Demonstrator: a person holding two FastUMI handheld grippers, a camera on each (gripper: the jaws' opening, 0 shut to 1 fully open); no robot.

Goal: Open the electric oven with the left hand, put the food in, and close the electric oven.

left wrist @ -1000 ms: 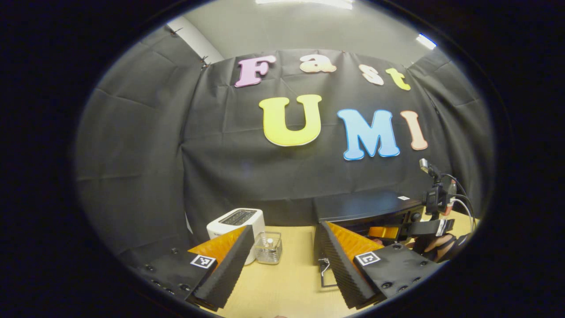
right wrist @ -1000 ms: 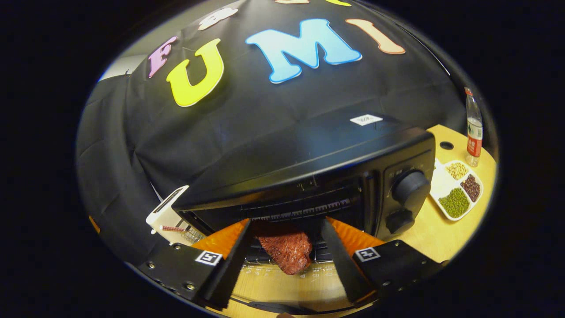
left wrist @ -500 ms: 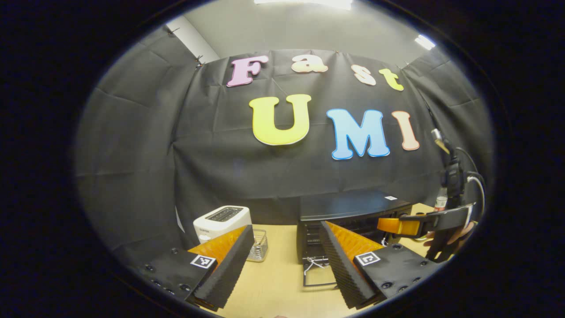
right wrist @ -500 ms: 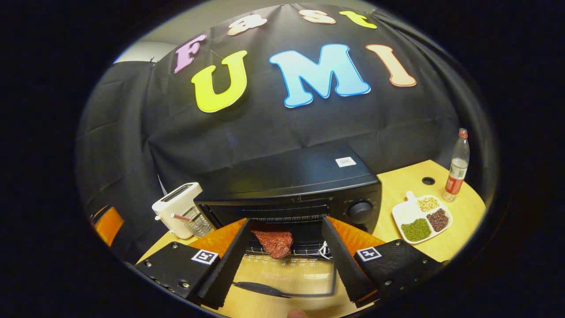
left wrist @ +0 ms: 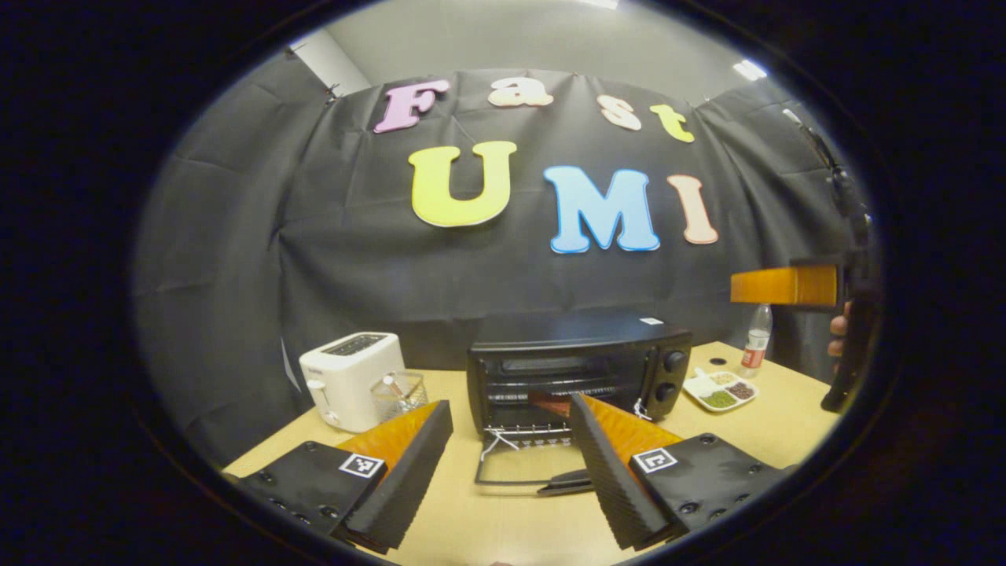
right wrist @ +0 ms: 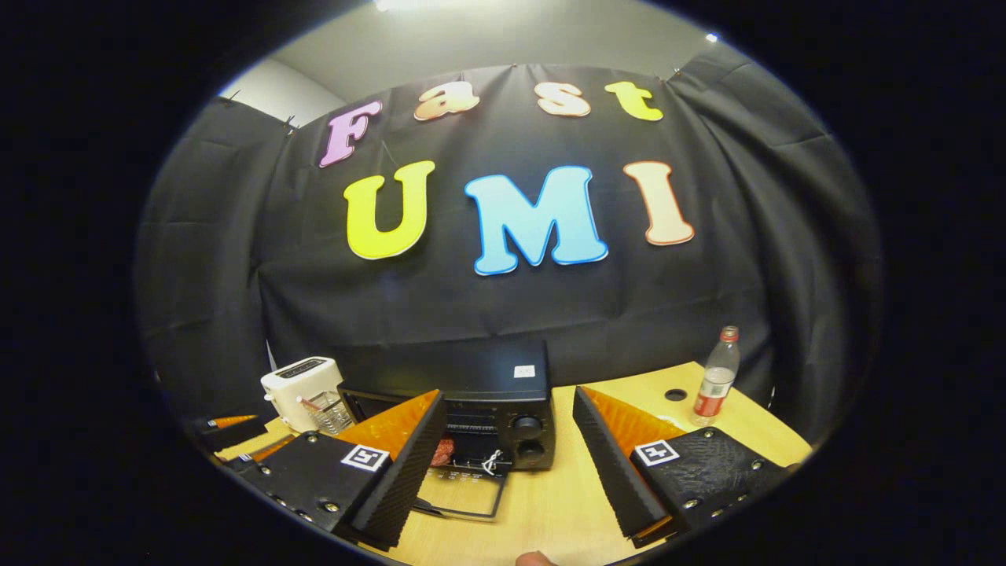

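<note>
One black electric oven (left wrist: 578,369) sits on the worktop (left wrist: 503,519) – its door (left wrist: 519,472) hangs down flat. Red food (left wrist: 554,402) lies inside on the rack. Both tongs – left tongs (left wrist: 511,464) and right tongs (right wrist: 507,472) – are spread wide, holding nothing.

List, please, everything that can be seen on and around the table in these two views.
oven: one, black, mid-table at the back, door down.
food: one piece, reddish-brown, on the rack inside the oven.
toaster: one, white, left of the oven.
glass basket: one, clear, between toaster and oven.
bean tray: one, white, green, dark and pale beans, right of the oven.
bottle: one, clear, red label, back right by a table hole.
table: one, light wood.
left gripper: open, empty.
right gripper: open, empty.
hand: one, at the right edge of the left gripper view, holding the right gripper.
</note>
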